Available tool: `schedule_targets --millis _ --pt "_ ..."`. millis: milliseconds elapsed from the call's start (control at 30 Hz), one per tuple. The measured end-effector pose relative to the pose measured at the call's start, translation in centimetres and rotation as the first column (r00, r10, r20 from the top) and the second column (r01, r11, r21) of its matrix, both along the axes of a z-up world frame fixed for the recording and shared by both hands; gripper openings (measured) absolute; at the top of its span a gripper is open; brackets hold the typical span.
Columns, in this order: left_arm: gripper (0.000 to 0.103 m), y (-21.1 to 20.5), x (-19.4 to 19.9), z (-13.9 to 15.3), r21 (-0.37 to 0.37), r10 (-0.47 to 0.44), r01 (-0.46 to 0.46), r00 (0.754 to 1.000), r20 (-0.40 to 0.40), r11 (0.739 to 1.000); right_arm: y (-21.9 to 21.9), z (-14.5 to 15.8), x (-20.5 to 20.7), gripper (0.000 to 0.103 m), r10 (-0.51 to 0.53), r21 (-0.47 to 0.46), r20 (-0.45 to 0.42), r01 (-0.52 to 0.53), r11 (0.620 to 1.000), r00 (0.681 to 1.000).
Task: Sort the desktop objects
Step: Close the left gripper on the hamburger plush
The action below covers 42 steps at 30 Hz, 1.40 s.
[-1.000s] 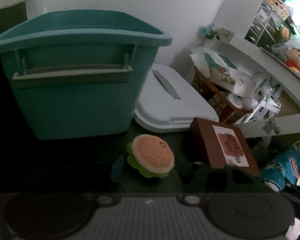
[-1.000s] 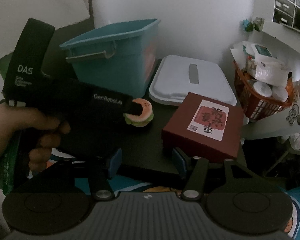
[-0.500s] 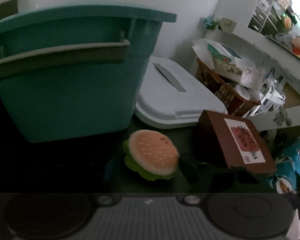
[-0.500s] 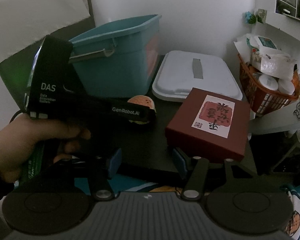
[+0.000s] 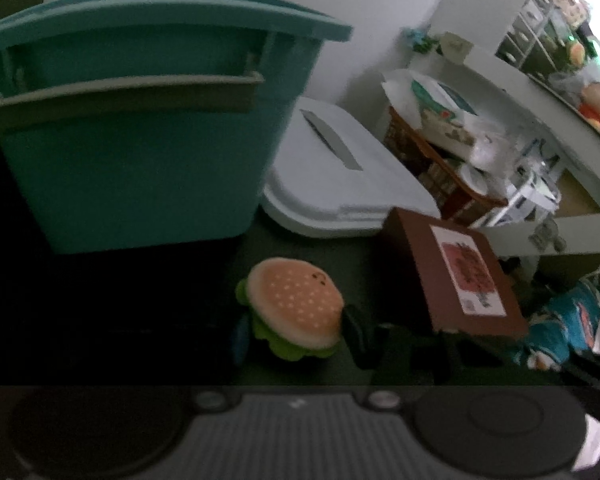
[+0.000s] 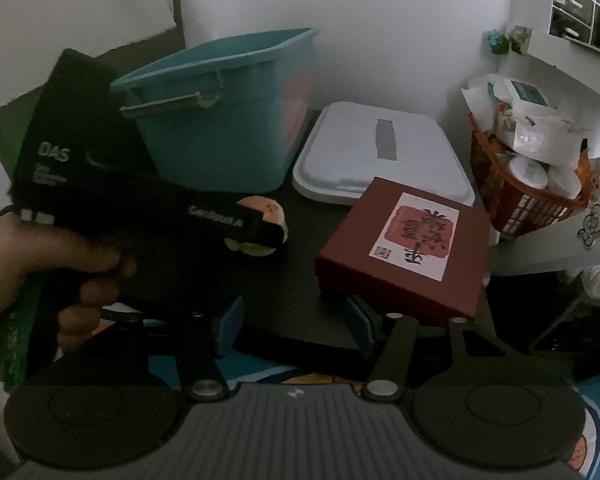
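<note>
Looking along the left tool (image 5: 294,330), the burger plush (image 5: 294,312) sits on the dark surface (image 5: 364,256) right between the two fingers, a blue pad at its left edge and a dark finger (image 5: 354,334) at its right. The jaws have just been closing around the toy; the picture is too dim and blurred to tell whether the pads already press on it. Behind the plush stands a teal bin (image 5: 140,152) with a pale handle bar, and just right of the bin lies a white lid (image 5: 340,184) with a grey strip. A dark red box (image 5: 452,276) with a white label lies to the right of the plush, close to it but apart. An orange basket (image 5: 440,160) full of white packets is further back on the right.

From the right wrist view, the right tool (image 6: 292,322) hovers low over the near edge of the surface, its blue-padded fingers set apart with nothing between them. A hand (image 6: 40,268) at the left holds the black body of the left tool, whose tip covers part of the burger plush (image 6: 266,216). The dark red box (image 6: 404,248) lies just beyond the right finger, the white lid (image 6: 380,152) behind it, the teal bin (image 6: 228,120) at the back left and the orange basket (image 6: 532,192) at the right.
</note>
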<state>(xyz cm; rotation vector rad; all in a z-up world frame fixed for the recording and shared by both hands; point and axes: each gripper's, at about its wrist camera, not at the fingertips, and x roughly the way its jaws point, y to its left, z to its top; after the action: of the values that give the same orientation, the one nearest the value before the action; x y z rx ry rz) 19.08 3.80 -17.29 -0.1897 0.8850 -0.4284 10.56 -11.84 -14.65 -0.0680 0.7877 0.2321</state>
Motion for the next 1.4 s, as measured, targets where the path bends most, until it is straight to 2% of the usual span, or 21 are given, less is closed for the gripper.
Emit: schedule_targets --millis 167,300,400,667,767,800,900,1100,1400 --pt "0.053 -0.8 -1.2 0.5 -0.015 -0.043 0.043 0.999 -0.01 0.999 -0.1 -0.2 0.0 0.061 -0.008 -0.012 -0.003 0.008 1.0 1.0" --pt "0.059 -1.3 -1.9 0.6 0.007 -0.078 0.078 0.997 -0.012 0.997 0.0 -0.4 0.0 0.061 -0.009 -0.02 -0.01 0.009 1.0 1.0" --pt "0.066 -1.0 -2.0 0.9 -0.003 -0.062 0.062 0.998 -0.007 0.998 0.1 -0.5 -0.1 0.061 -0.009 -0.023 -0.013 0.009 1.0 1.0" --pt "0.068 -0.1 -0.9 1.1 -0.029 -0.003 0.003 1.0 0.011 1.0 0.4 -0.9 0.2 0.061 -0.002 -0.023 -0.019 0.002 1.0 1.0" --pt "0.063 -0.1 -0.3 0.6 -0.036 0.002 -0.002 1.0 0.004 0.999 0.5 -1.1 0.5 0.061 0.002 -0.014 -0.02 -0.003 1.0 1.0" --pt "0.056 -0.2 -0.2 0.5 -0.04 -0.003 0.002 1.0 -0.001 0.999 0.5 -1.2 0.6 0.061 0.004 -0.012 -0.02 -0.004 1.0 1.0" --pt "0.045 -0.3 0.0 0.1 -0.058 -0.022 0.021 1.0 -0.021 0.998 0.5 -1.3 0.8 0.061 0.007 -0.007 -0.02 -0.007 1.0 1.0" --pt "0.045 -0.6 -0.5 0.1 -0.091 -0.066 0.059 0.995 -0.072 0.994 0.2 -1.5 1.2 0.061 -0.005 -0.006 -0.026 0.004 1.0 1.0" --pt "0.044 -1.3 -1.3 0.2 -0.078 -0.11 0.104 0.991 -0.081 0.991 0.4 -1.8 1.0 0.061 0.005 -0.018 -0.031 -0.006 1.0 0.999"
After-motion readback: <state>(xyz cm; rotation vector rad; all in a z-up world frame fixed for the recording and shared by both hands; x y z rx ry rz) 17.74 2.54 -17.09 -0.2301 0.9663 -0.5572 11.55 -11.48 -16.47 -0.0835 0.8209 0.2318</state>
